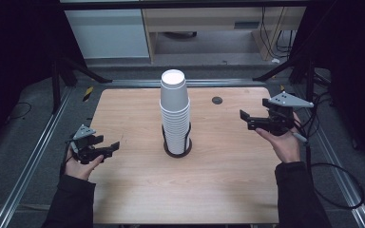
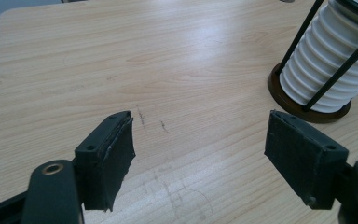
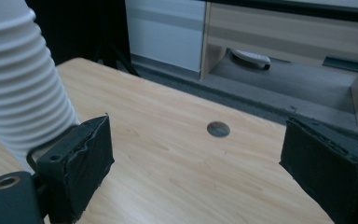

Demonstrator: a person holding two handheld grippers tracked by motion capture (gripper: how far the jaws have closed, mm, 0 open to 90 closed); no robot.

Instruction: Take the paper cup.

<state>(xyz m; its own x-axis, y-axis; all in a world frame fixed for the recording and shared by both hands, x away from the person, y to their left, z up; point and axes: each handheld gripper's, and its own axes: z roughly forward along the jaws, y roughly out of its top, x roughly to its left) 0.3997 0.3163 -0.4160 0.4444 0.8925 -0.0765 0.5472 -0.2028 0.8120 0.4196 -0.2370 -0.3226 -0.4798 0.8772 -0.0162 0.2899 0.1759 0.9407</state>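
cup stack point(image 1: 175, 111): we see it upright in its black holder point(image 1: 177, 149), mid-tabletop point(image 1: 123, 190) | left claw point(image 1: 110, 147): spread, empty, well left of stack | right claw point(image 1: 247, 119): spread, empty, right of stack

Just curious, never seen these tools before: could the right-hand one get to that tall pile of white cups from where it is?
Probably yes. The right gripper has its jaws open, and bare table lies between it and the cup stack.
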